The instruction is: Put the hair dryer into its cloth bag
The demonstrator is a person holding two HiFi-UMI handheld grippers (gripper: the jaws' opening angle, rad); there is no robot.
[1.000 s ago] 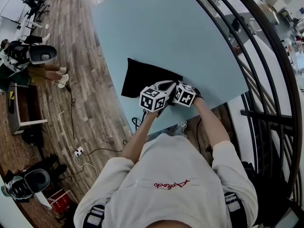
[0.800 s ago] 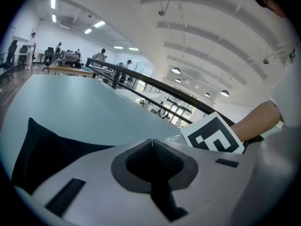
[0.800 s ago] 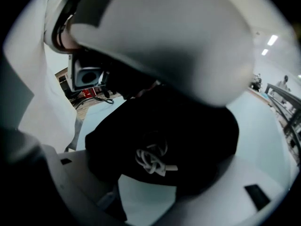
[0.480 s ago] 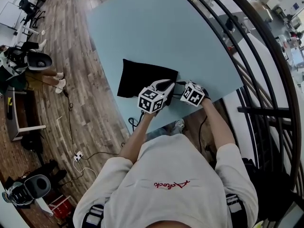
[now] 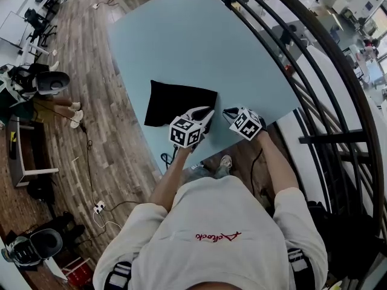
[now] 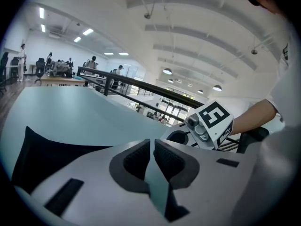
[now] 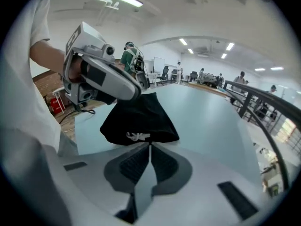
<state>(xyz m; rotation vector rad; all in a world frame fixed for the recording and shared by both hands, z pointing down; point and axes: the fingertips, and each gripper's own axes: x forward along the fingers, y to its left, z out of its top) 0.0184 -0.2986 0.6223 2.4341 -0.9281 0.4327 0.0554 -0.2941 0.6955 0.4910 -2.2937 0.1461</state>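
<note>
Bag (image 5: 178, 101) lying free
Left gripper (image 6: 152, 142) just parting, right gripper (image 7: 150, 147) just shut, both empty beside it; a nudge could shift it.

On the light blue table (image 5: 199, 41) the black cloth bag (image 5: 175, 101) lies flat near the near edge, with the left gripper (image 5: 207, 113), jaws just opening, at its near right corner and the right gripper (image 5: 228, 112) just right.

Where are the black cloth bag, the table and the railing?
black cloth bag (image 5: 176, 101), head view, middle of fabric
table (image 5: 199, 47), head view, bare top beyond bag
railing (image 6: 141, 85), left gripper view, top rail
</note>
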